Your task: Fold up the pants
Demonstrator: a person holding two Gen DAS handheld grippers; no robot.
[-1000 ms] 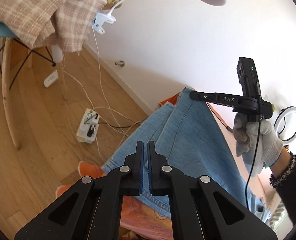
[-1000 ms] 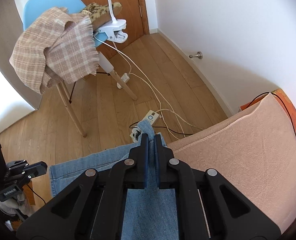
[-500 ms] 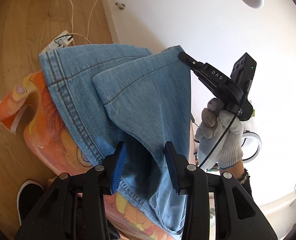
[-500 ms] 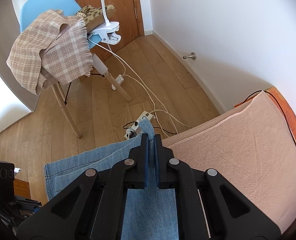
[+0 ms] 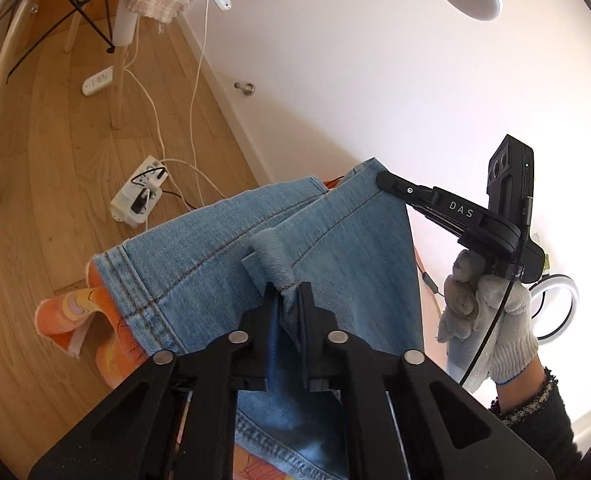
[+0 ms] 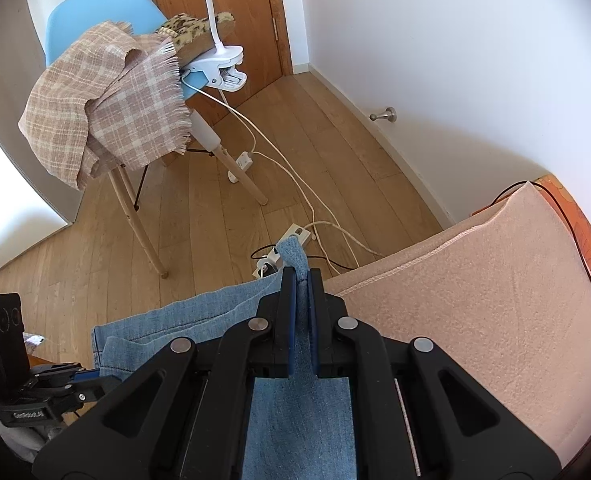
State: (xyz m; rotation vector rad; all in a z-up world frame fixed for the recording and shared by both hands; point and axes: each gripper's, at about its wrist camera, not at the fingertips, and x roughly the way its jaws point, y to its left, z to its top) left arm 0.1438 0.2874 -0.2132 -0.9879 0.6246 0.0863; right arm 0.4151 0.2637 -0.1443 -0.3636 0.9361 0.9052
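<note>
- Left claw is clenched on a bunched fold of the blue jeans; its jaws have just been closing, and denim sits pinched between them.
- Right claw is clamped on another corner of the same jeans, a small tab of denim poking out past its tips.
- In the left wrist view the right claw shows at the far right, held by a hand in a white knit glove, gripping the far corner of the denim.
- Between the two claws the jeans hang doubled over, draped across the near edge of a bed with a peach blanket and an orange patterned sheet.
- Beyond, a power strip lies on the wooden floor near a blue chair with a checked cloth draped over it.
</note>
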